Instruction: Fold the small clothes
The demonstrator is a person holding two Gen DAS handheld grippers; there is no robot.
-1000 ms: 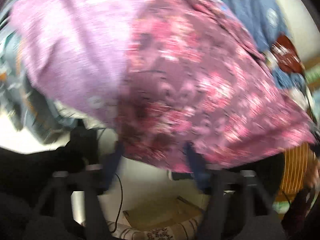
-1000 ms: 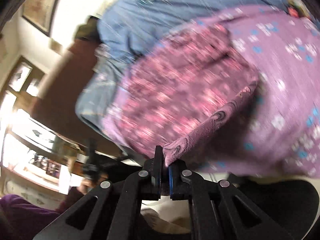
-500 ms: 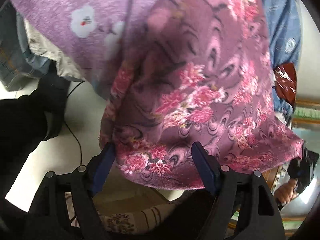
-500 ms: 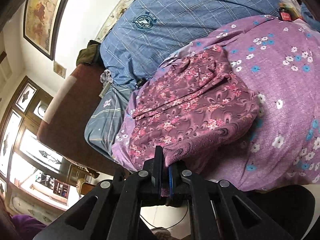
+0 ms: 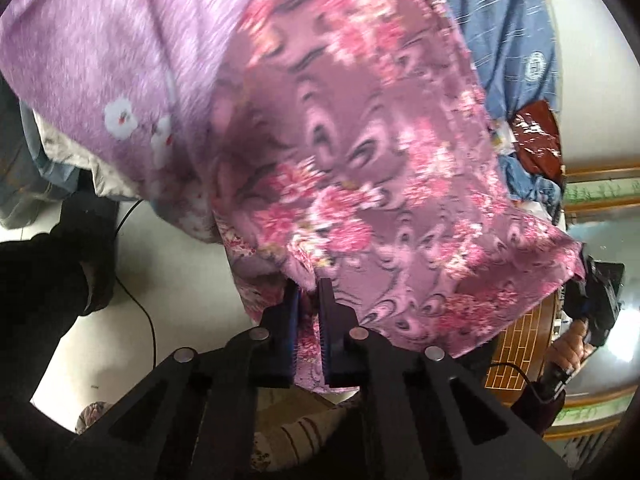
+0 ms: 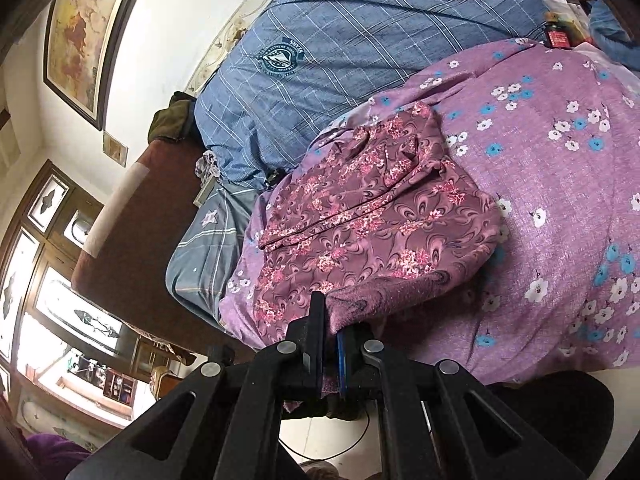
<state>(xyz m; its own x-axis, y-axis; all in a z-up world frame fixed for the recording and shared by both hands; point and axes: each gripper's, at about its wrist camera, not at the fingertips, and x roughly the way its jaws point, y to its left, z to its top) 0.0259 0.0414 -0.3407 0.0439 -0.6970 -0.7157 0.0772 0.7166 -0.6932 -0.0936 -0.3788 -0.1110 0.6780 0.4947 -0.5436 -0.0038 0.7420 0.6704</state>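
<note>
Both grippers pinch the near hem of the floral garment [image 6: 372, 216]: the left gripper [image 5: 308, 300] at lower centre of its frame, the right gripper [image 6: 328, 320] likewise. Beyond them the mauve, pink-flowered cloth spreads crumpled over a purple blossom-print sheet [image 6: 560, 200], a blue plaid blanket [image 6: 360, 40] farthest off.

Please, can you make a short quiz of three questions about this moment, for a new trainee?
1. True or false: the left tongs are shut on the floral garment.
2. What do the right tongs hold?
3. The garment lies on: A) the purple flowered blanket B) the blue checked quilt C) the floor.

Key: 1 true; 2 an edge of the floral garment; 3 A.
</note>
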